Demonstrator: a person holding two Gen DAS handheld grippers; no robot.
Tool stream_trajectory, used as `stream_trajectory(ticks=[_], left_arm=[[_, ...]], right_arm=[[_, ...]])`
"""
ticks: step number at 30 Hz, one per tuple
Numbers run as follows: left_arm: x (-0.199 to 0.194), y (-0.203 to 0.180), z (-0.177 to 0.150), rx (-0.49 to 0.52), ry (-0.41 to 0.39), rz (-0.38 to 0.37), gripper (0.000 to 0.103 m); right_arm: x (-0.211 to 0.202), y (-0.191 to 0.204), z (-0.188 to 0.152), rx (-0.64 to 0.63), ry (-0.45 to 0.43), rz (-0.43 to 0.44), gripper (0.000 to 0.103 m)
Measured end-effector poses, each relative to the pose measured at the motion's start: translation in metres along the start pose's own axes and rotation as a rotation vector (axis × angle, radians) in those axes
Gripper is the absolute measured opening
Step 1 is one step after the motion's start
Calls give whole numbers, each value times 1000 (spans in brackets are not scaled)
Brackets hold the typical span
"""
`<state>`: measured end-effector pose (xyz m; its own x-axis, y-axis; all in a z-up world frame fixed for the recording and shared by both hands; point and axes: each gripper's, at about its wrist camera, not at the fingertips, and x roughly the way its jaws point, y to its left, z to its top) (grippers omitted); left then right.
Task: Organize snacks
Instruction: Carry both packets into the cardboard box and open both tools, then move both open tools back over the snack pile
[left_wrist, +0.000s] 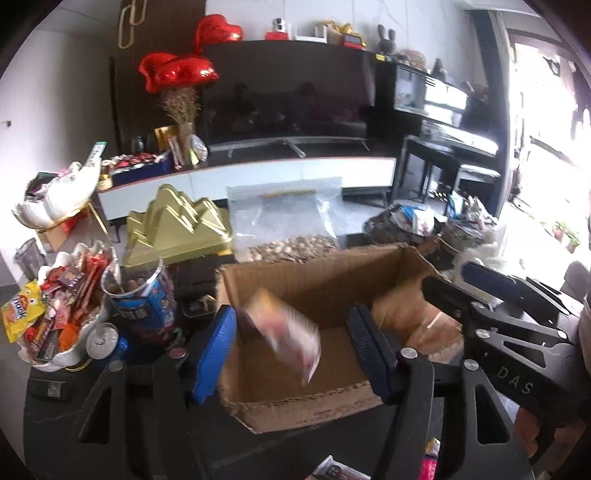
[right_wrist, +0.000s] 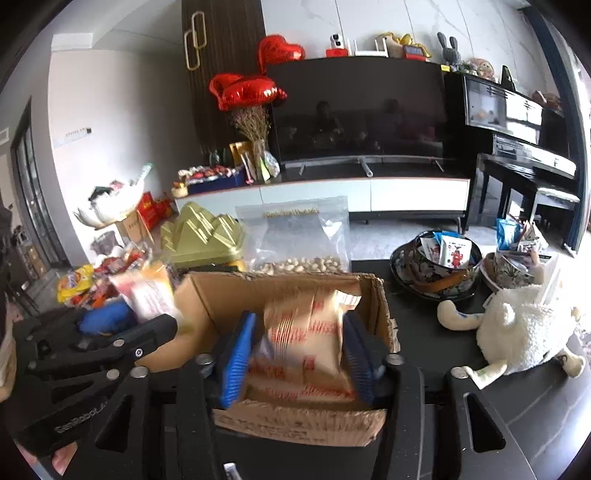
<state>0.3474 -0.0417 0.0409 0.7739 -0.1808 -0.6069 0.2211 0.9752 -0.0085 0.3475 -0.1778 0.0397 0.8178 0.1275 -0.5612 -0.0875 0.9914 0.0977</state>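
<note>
An open cardboard box (left_wrist: 295, 280) stands on the dark table, straight ahead of both grippers. In the left wrist view a blurred pink-and-white snack packet (left_wrist: 284, 332) hangs tilted over the box, between the blue pads of my left gripper (left_wrist: 291, 321) and touching neither; the jaws are open. In the right wrist view a tan packet with red print (right_wrist: 306, 332) stands in the box (right_wrist: 221, 295) between the pads of my right gripper (right_wrist: 299, 325), whose jaws look parted from it. Each gripper shows at the edge of the other's view.
A gold mountain-shaped tin (left_wrist: 177, 225) and a clear bag of nuts (left_wrist: 284, 221) stand behind the box. To the left are a white bowl of sweets (left_wrist: 55, 314), a jar (left_wrist: 140, 306) and a can (left_wrist: 103, 339). To the right are a patterned bowl (right_wrist: 406, 273) and a plush lamb (right_wrist: 524, 328).
</note>
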Motion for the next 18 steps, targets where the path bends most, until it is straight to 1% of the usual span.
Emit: stream_trajectory(ticks=[2,6,8,14,18], left_arm=[[-7,0,-3,-1,-1,12,68],[-23,-1,-10,3,-21,44,71],[-35,-1,-16,-3,-32,57,76],[-72,1,-31,-33,-66,54,82],[-93,-1,-43,-43,-71,50,83]], right_arm=[[-4,-2,-2,-2,-9,-11,56],[-19,1,-9,-16,-28,-20,56],[-30,3,-14,-15,-38,-13,60],[-61,8,-27,-4,-50,16,61],[-81,15,-36,-18,-65,26,61]])
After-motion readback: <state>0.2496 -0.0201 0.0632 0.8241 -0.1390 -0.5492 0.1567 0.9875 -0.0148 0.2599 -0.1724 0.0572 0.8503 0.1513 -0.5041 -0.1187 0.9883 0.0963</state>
